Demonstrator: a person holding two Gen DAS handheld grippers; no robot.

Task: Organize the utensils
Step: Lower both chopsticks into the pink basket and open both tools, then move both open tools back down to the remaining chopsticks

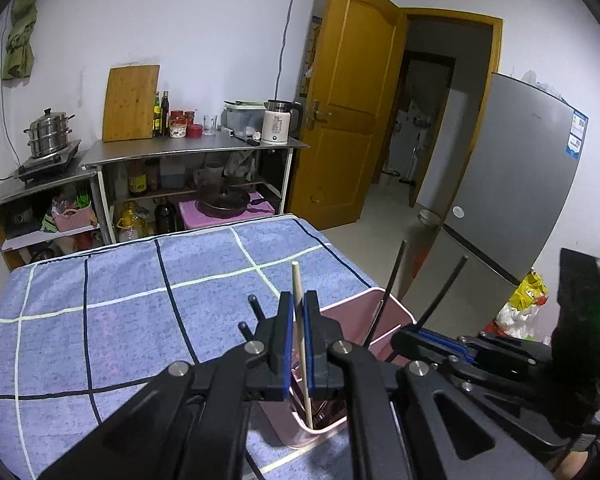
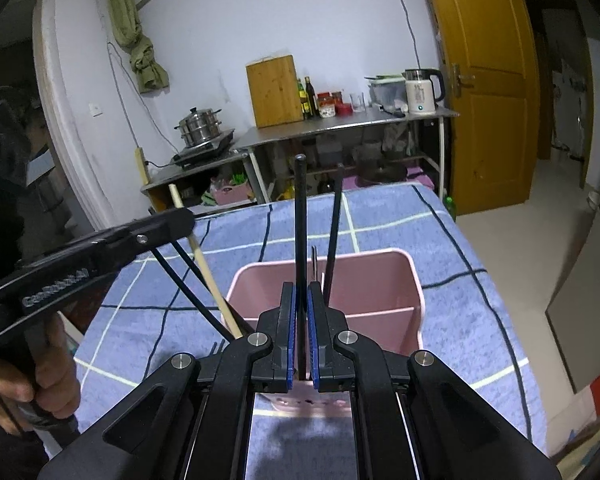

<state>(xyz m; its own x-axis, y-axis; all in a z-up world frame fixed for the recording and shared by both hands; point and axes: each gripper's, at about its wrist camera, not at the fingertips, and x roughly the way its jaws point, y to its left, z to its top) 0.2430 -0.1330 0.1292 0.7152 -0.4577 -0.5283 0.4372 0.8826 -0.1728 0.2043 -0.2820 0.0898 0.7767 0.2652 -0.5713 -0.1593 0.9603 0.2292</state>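
Left wrist view: left gripper (image 1: 299, 328) is clamped on a pale wooden chopstick (image 1: 296, 280), pads tight on its upper half. The stick runs down between the jaws, and its lower end is already inside the pink bin (image 1: 380, 300), which sits just below and ahead of the fingers on the blue checked cloth (image 1: 120, 300). Two black chopsticks (image 1: 392, 280) stand up out of the bin to the right, next to the right gripper (image 1: 432, 340), which comes in from that side. Bin's near compartment has dark contents I can't identify.

Right wrist view: right gripper (image 2: 301, 320) is closed on one black chopstick (image 2: 300, 216), roughly vertical between the pads, lower end hidden behind the jaws, presumably in the bin (image 2: 416, 280) directly below. A second black stick (image 2: 334, 232) leans just to its right, free of the pads. Left gripper (image 2: 180, 216) is up-left with the wooden chopstick (image 2: 204, 264) slanting down toward the bin's left side; a hand (image 2: 48, 376) holds its handle.

Judgement: late stage. No loose utensils visible on the cloth. Left to do: release both sticks into the bin.
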